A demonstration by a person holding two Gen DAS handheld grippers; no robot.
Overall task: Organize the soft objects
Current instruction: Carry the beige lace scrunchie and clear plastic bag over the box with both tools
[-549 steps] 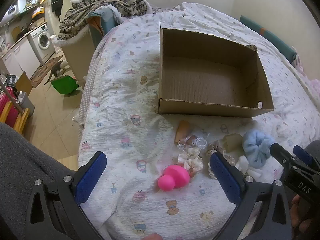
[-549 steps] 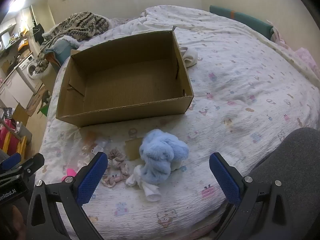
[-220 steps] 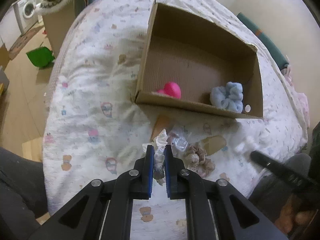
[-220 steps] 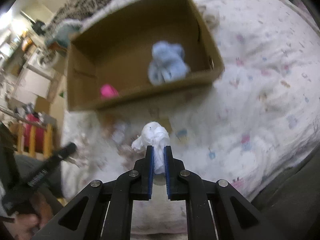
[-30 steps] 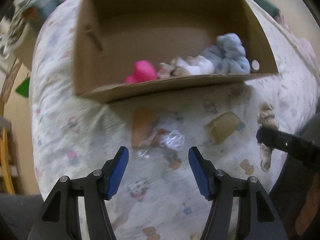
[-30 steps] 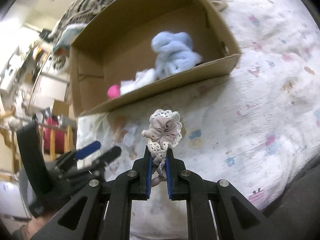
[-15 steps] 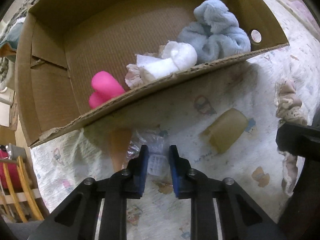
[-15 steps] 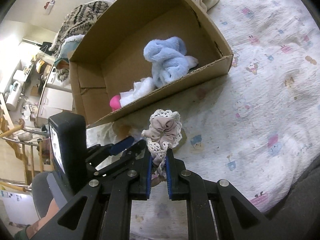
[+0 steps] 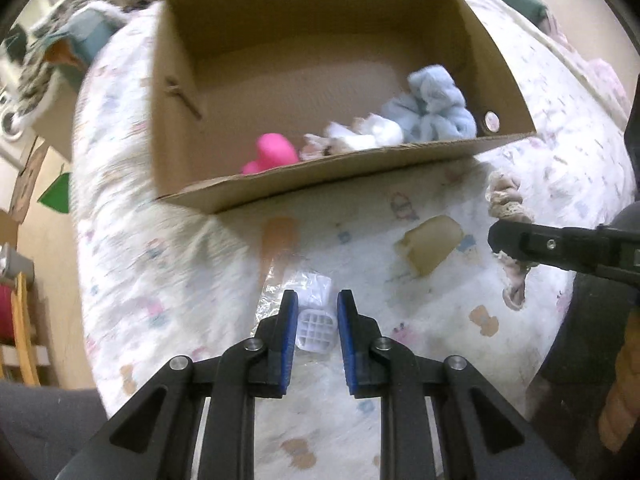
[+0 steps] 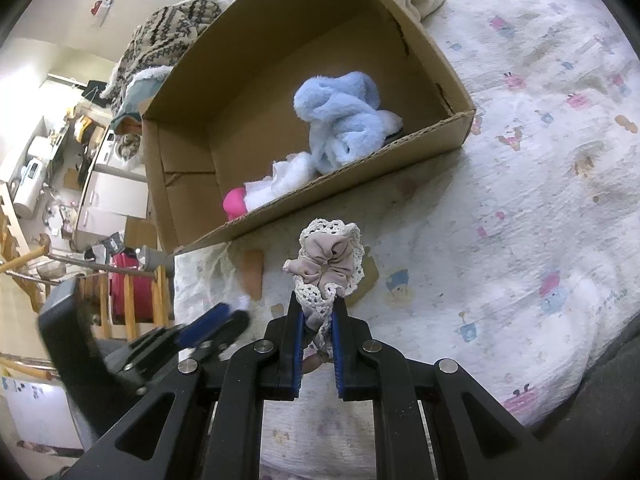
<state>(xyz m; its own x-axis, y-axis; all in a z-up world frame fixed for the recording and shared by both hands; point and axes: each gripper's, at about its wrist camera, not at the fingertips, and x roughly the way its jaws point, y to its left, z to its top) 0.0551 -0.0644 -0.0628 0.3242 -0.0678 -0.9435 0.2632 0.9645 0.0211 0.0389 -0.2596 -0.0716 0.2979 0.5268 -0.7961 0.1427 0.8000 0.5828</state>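
An open cardboard box [image 9: 352, 168] [image 10: 424, 140] lies on the bed. Inside it are a pink toy [image 9: 274, 154], a white soft item [image 9: 372, 136] and a fluffy blue scrunchie [image 9: 432, 112] [image 10: 340, 120]. My left gripper [image 9: 317, 326] is shut on a small clear plastic packet [image 9: 316, 330] with a white grid piece, held above the bed in front of the box. My right gripper [image 10: 316, 334] is shut on a beige lace-edged scrunchie [image 10: 330, 264], which also shows in the left wrist view [image 9: 506, 200], right of the box's near wall.
On the printed bedsheet [image 9: 440, 320] in front of the box lie an orange-brown piece [image 9: 278, 236] and a tan block [image 9: 432, 244]. A patterned blanket [image 10: 172, 36] is piled behind the box. The floor and furniture lie off the bed's left edge.
My left gripper has lifted and pulled back from the box with the clear packet in it. The right gripper still holds the beige scrunchie in about the same place.
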